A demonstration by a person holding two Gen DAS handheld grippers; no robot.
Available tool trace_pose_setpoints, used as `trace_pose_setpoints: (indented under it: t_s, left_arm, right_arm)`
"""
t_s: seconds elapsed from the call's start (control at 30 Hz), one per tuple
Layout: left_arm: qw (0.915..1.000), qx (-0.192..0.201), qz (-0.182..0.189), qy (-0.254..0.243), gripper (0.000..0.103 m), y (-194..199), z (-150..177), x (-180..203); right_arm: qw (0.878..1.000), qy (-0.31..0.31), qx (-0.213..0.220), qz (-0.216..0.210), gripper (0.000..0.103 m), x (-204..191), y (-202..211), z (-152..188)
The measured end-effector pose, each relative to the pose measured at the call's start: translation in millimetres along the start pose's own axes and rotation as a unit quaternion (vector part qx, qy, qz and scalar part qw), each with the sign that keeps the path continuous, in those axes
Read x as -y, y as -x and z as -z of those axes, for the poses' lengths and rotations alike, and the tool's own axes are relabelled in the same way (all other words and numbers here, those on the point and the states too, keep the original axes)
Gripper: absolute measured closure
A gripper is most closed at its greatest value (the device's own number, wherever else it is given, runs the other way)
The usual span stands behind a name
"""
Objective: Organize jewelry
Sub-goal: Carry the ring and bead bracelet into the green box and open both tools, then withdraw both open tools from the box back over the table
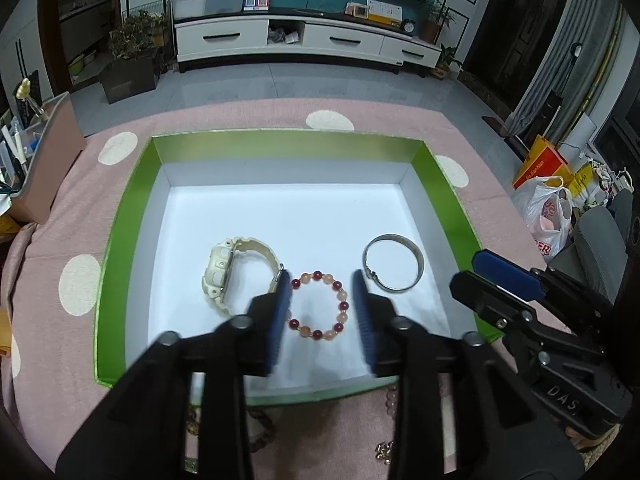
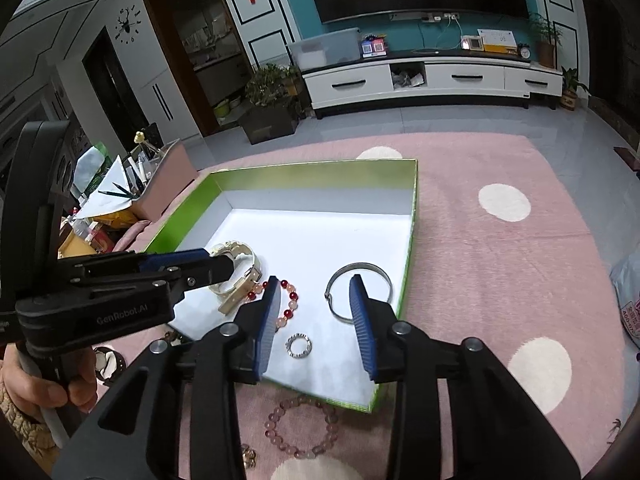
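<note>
Four pieces already lie in the green-rimmed box (image 2: 412,216): a cream watch (image 1: 236,272) at 9 o'clock on the white floor, a red-and-peach bead bracelet (image 1: 320,306) in the middle, a silver bangle (image 1: 394,262) at 3 o'clock, and a small silver ring (image 2: 299,345) near the 6 o'clock wall. The left gripper (image 1: 320,300) hangs over the bead bracelet with jaws apart, gripping nothing; the right gripper (image 2: 314,320) stands likewise parted and empty above the ring. A pale pink bracelet (image 2: 302,428) waits outside on the pink cloth (image 2: 500,260). Risk, as I judge it: a pad dragging a loose piece out of line, or the two tools knocking together. The far half of the floor, toward 12 o'clock, is bare.
</note>
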State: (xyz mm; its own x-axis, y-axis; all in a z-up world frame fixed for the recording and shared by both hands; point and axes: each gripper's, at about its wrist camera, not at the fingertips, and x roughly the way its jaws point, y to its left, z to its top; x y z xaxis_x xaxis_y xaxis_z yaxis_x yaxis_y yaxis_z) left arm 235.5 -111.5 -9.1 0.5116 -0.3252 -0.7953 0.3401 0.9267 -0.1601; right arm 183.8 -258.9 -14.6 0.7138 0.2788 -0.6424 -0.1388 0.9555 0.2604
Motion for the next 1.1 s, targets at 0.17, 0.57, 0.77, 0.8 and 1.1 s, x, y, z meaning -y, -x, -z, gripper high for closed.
trace_pose_setpoints:
  t_s: [0.17,0.57,0.77,0.8,1.1]
  left_arm:
    - [0.9999,0.014,-0.007,-0.005,0.049,22,9,-2]
    - [0.9979,0.044,-0.026,0.039,0.02,105,50,-57]
    - [0.993,0.056,-0.056,0.088,0.019,143,84,-102]
    - [0.9921,0.056,-0.061,0.095,0.019,146,91,-107]
    - [0.9815,0.041,-0.072,0.173,0.019,161,153,-151]
  right_arm:
    - [1.0,0.008,0.007,-0.001,0.062,-5,20,10]
    - [1.0,0.009,0.011,0.006,0.037,-16,64,37]
    - [1.0,0.013,0.012,-0.004,0.033,-25,82,51]
    - [1.0,0.013,0.011,-0.006,0.033,-27,84,53]
    - [0.999,0.02,0.0,-0.029,0.033,-51,94,76]
